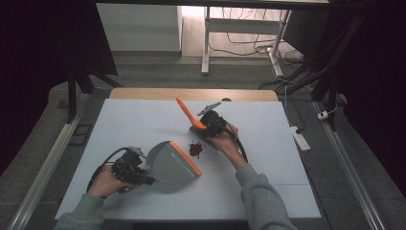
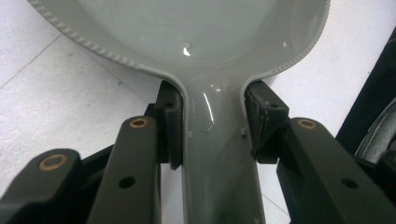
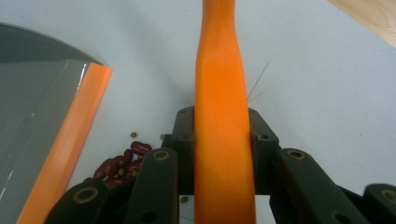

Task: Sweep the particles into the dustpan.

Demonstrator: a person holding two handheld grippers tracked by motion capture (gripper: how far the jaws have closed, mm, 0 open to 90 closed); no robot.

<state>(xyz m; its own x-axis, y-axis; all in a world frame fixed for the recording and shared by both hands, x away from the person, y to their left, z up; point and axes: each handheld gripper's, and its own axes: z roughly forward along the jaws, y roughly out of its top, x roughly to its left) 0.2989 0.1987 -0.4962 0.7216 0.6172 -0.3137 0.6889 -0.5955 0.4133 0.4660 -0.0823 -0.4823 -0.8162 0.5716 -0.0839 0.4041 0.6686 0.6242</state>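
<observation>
L gripper (image 1: pixel 143 173) sits near the front-left corner of the white table (image 1: pixel 268 191), jaws clamped on the handle of a grey dustpan (image 1: pixel 168 164); the left gripper view shows both pads pressed vs. the handle neck (image 2: pixel 212 140). The pan lies flat on the table w/ its orange lip (image 1: pixel 186 158) facing right, toward the table's middle. R gripper (image 1: pixel 207 125) is right of centre, closer to the far edge, jaws closed on an orange brush handle (image 1: pixel 186 112) that slants up & away toward the far edge; the right gripper view has the handle (image 3: pixel 222 116) running straight up btwn the two jaws. A small pile of red beans (image 1: pixel 195 149) lies on the table btwn the lip and the R gripper, just beside the lip but apart from it; in the right gripper view the beans (image 3: pixel 119 163) incl. a few small green ones. Open room: bare table along the whole far-left side, the right edge and the front-right corner. A wood strip (image 1: pixel 191 94) runs along the far edge. No readable writing or brand marks on the pan, the handle or the grippers.
</observation>
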